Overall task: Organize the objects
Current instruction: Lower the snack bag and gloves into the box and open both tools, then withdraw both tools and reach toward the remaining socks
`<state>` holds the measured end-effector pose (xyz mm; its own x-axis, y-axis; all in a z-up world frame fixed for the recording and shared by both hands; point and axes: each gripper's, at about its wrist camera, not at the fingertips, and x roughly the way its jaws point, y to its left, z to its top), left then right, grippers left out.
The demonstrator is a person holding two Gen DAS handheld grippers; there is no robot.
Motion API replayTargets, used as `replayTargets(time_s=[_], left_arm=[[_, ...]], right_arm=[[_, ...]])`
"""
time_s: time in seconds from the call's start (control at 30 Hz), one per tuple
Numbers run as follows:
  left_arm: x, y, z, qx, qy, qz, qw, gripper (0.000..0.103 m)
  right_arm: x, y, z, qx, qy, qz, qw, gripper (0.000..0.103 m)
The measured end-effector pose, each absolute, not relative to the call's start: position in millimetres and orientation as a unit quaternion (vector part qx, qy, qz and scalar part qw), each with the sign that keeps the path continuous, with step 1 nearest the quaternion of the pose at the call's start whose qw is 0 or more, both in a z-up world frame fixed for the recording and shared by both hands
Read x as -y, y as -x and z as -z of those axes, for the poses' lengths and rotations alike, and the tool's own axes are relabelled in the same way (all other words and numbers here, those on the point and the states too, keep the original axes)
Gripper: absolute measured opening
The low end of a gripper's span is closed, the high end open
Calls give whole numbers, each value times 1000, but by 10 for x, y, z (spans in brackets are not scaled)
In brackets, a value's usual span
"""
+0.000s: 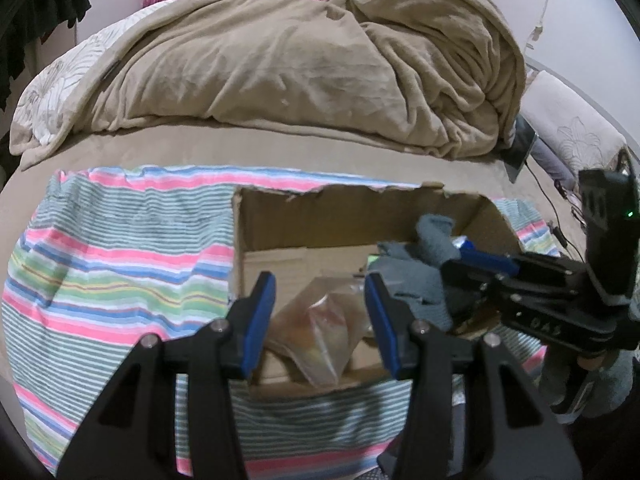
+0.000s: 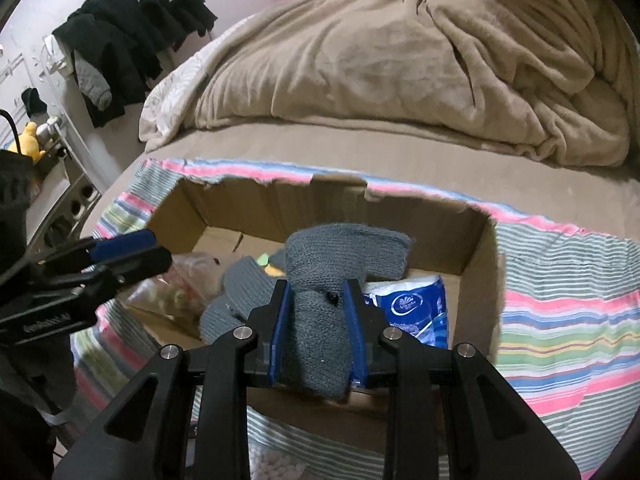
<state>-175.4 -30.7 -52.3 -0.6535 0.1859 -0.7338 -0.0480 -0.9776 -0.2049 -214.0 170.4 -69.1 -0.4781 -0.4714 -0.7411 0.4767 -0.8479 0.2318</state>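
An open cardboard box (image 1: 340, 216) (image 2: 320, 208) sits on a striped cloth (image 1: 120, 260) (image 2: 560, 300) on the bed. My left gripper (image 1: 322, 320) (image 2: 160, 256) hangs over the box's near left part, its blue pads pressing the sides of a clear plastic bag (image 1: 320, 332) (image 2: 180, 292) with small items inside. Over the box's near right part, my right gripper (image 2: 316, 320) (image 1: 460, 260) is shut on a grey knitted sock (image 2: 320, 280) (image 1: 436, 240). More grey knitwear (image 2: 240, 292) and a blue tissue pack (image 2: 412, 304) lie in the box.
A crumpled beige blanket (image 1: 320, 60) (image 2: 400, 60) fills the far half of the bed. Dark clothes (image 2: 132, 20) hang on the left wall above a shelf with a yellow plush toy (image 2: 28, 140). A dark flat device with a cable (image 1: 520, 148) lies at the bed's right.
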Motion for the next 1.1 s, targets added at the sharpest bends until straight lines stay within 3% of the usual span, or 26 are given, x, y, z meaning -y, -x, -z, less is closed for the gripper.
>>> replayTargets(time_s=[0.43,0.77,1.03,1.1], left_arm=[[336,1611,465,89,414,-904,64,49],[334,1336,333,94,404,-908,63,57],[299,1083,249,86,397,-911,64,58],[296,1018,232,88,395,-912,65,64]], right_arm=[[-1715,2088,667,-7,-429,866,258,32],[-1810,1840,420,5,-411,875,255,57],[-1883,1575,265,6,-401,880,253,61],[-1902,1507,235,6,-399,881,252,62]])
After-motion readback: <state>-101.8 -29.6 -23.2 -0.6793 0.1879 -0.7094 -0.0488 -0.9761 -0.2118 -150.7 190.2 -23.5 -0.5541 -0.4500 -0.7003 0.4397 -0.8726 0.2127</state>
